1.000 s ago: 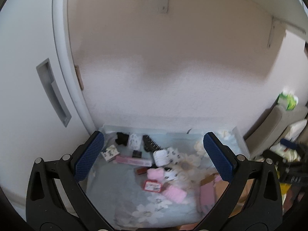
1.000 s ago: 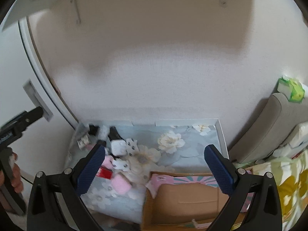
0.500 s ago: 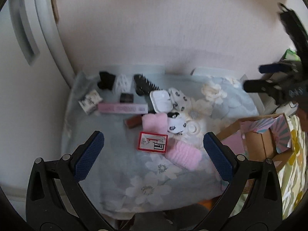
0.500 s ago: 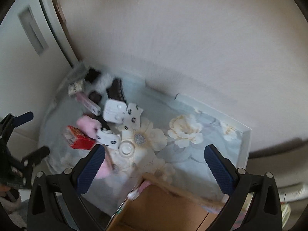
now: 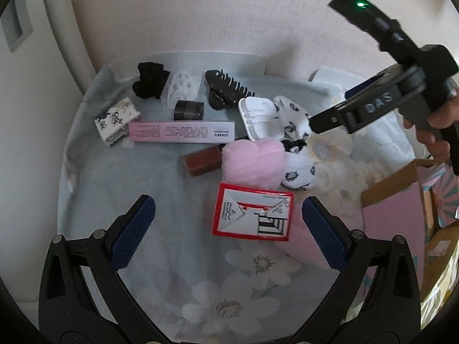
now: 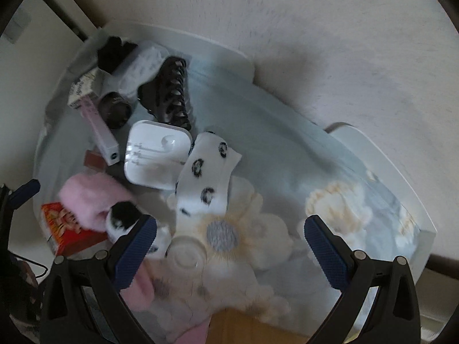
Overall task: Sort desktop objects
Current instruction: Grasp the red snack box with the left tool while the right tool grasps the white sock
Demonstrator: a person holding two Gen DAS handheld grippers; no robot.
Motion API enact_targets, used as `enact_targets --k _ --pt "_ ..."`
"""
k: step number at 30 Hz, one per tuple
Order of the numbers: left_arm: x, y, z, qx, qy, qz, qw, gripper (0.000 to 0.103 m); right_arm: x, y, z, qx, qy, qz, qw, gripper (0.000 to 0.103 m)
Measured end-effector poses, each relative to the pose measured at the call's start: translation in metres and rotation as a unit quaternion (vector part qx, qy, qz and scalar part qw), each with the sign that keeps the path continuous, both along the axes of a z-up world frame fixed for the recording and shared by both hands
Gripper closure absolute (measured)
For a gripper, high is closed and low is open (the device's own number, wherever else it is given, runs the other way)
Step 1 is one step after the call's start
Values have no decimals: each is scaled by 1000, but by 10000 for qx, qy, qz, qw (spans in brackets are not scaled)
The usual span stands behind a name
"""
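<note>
Between the left gripper's (image 5: 228, 223) wide jaws lies a red box (image 5: 254, 216), pink pouch (image 5: 254, 162) beyond; right gripper (image 6: 229, 245) wide too

Left gripper (image 5: 228, 223) hovers above the tabletop (image 5: 114, 200), fingers (image 5: 134, 229) spread wide, empty. Right gripper (image 6: 228, 246) likewise agape, hand (image 5: 436, 132) gripping its handle.

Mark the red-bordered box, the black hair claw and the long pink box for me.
red-bordered box (image 5: 254, 215): left wrist view, middle of its top face.
black hair claw (image 5: 225, 93): left wrist view, on its toothed body.
long pink box (image 5: 182, 132): left wrist view, middle of its printed side.
</note>
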State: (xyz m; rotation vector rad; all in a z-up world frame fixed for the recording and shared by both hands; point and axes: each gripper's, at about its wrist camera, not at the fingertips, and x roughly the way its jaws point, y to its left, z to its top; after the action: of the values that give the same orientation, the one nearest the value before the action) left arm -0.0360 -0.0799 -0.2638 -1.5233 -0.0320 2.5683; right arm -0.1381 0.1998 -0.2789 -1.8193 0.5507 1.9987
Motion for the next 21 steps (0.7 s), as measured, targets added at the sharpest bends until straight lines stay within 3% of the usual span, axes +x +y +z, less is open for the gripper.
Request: enact_targets --k 5,9,12,15,21 --pt "-6 -3 -10 73 -12 -65 10000 5 -12 4 -20 -229 -149 95 9996 8" --pt "-9 -4 -20 278 -129 -176 9994 32 -17 4 -29 -339 -279 211 9988 41" --pt "-9 -4 -24 360 -191 -280 9988 55 -16 3 -31 -493 -278 201 9982 55" --pt "-5 -4 -21 336 -91 -336 9988 55 -14 2 -26 -501 -239 217 9982 66" --pt "-2 -10 -6 428 97 -321 9985 55 -4 11 -14 -494 -206 -39 9986 67"
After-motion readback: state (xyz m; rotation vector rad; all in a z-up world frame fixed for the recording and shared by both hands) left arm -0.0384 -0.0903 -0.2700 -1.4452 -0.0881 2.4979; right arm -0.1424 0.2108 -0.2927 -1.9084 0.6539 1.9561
